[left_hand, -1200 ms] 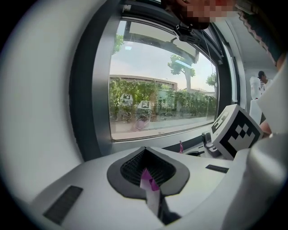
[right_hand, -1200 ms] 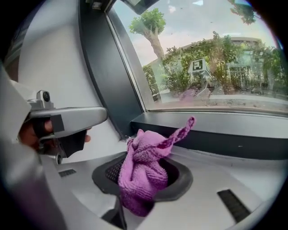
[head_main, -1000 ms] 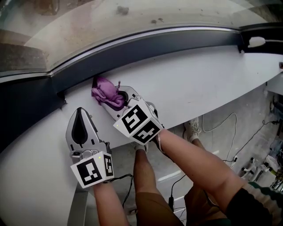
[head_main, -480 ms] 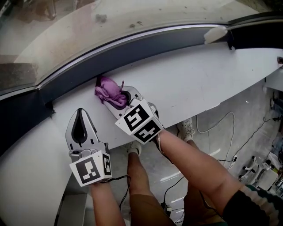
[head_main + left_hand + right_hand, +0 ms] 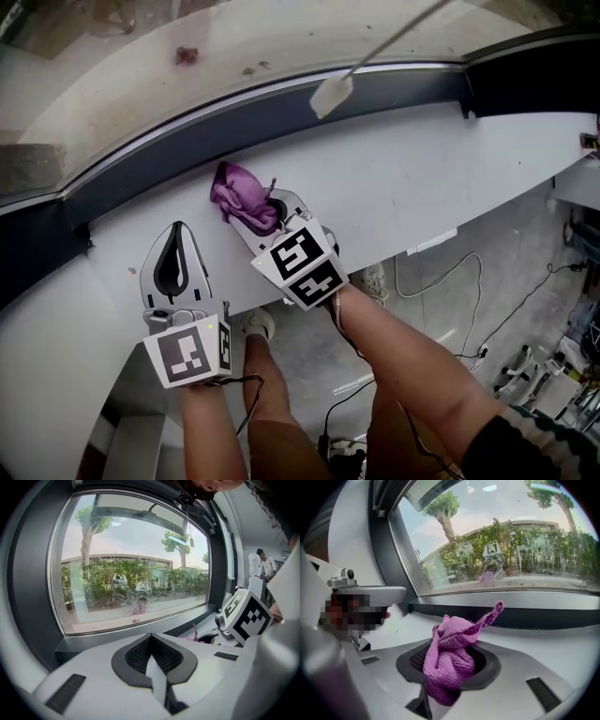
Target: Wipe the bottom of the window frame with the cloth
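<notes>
On the sill point(image 5: 450, 169) before the window frame point(image 5: 281, 111), the cloth point(image 5: 240, 197) sits near that frame between the right hand-held gripper's point(image 5: 258, 214) jaws, with the left hand-held gripper point(image 5: 176, 239) to its left, farther back from the frame.

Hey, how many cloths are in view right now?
1. The purple cloth is clamped in the right gripper, at the white sill beside the dark window frame. No other cloth shows.

In the left gripper view, the cloth point(image 5: 194, 633), at 3 o'clock of the left gripper point(image 5: 152, 656), is mostly hidden behind its white body.
</notes>
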`<state>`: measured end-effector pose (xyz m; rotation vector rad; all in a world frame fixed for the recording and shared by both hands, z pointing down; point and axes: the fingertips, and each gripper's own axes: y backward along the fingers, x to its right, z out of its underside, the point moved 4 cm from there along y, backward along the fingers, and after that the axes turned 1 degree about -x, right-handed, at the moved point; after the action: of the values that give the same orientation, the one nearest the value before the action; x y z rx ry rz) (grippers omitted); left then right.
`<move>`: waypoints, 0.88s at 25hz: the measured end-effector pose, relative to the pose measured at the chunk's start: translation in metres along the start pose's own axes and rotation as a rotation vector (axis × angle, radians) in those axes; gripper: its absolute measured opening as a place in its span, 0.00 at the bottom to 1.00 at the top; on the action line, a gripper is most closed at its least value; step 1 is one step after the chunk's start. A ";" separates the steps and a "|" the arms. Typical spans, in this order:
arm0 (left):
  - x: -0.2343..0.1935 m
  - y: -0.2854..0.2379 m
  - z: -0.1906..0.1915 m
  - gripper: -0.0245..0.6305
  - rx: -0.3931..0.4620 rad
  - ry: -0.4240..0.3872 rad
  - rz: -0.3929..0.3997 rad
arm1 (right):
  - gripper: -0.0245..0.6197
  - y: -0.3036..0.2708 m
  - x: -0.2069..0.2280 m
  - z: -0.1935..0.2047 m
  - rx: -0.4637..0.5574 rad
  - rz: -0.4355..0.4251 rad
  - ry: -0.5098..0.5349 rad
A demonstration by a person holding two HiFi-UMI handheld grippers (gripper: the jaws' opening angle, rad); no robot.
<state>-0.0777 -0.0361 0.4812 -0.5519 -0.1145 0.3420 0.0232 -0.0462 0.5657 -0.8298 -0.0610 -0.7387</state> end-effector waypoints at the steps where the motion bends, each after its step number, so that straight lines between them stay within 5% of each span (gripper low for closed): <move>1: 0.007 -0.002 -0.002 0.04 0.001 -0.002 0.006 | 0.26 0.004 0.005 0.003 -0.002 0.003 0.001; 22: 0.145 -0.060 -0.035 0.04 -0.004 -0.019 0.146 | 0.26 0.095 0.127 0.033 0.037 0.105 -0.059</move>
<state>0.0826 -0.0501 0.4856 -0.5620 -0.0936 0.4892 0.1847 -0.0541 0.5677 -0.8137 -0.0833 -0.6128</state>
